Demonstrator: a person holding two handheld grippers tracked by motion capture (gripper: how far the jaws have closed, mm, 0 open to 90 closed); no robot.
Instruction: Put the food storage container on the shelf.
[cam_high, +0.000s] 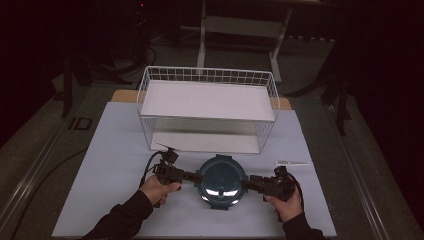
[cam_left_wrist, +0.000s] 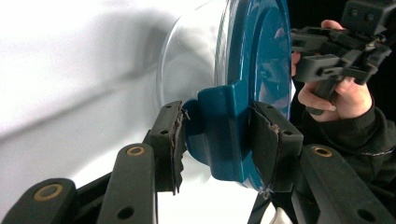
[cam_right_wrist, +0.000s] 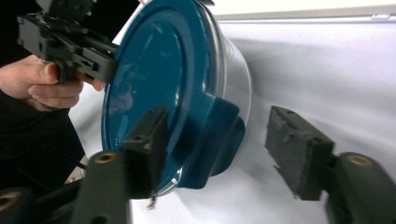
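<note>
- Round container (cam_high: 221, 181) with a teal lid (cam_right_wrist: 154, 70) and clear body sits on the white table (cam_high: 115, 150), in front of the wire basket (cam_high: 207, 107).
- Left gripper (cam_left_wrist: 219, 135) pinches its side clip (cam_left_wrist: 224, 121).
- Right gripper (cam_right_wrist: 215, 149) straddles the opposite clip (cam_right_wrist: 219, 135), jaws spread, seemingly untouched.
- Best centre that clip before squeezing, then lift level.
</note>
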